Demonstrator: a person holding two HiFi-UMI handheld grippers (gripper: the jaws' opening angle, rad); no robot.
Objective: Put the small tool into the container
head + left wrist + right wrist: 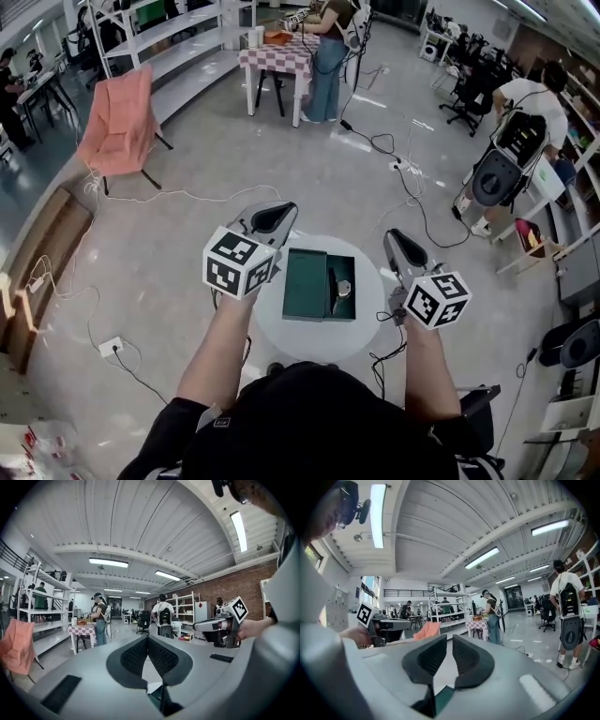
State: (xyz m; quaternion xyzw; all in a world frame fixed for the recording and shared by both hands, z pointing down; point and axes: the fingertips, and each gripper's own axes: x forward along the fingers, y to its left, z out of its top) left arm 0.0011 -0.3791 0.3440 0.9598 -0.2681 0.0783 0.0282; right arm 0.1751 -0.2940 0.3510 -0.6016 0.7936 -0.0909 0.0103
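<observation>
A dark green container [306, 283] lies open on a small round white table [367, 323]. In its right half rests the small tool [340, 288], black and silver. My left gripper [274, 217] hovers past the table's far left edge, shut and holding nothing; in its own view the left gripper [147, 638] shows its pads meeting at the tips, with a sliver of the container [157, 696] below. My right gripper [401, 242] hangs beyond the table's right side. The right gripper [450, 637] has its jaws together but for a thin slit, and holds nothing.
Cables trail over the grey floor, with a power strip [111, 346] at the left. A pink chair [120, 122] stands far left, and a checkered table [277, 52] with a person beside it at the back. Another person [525, 131] bends over at the right.
</observation>
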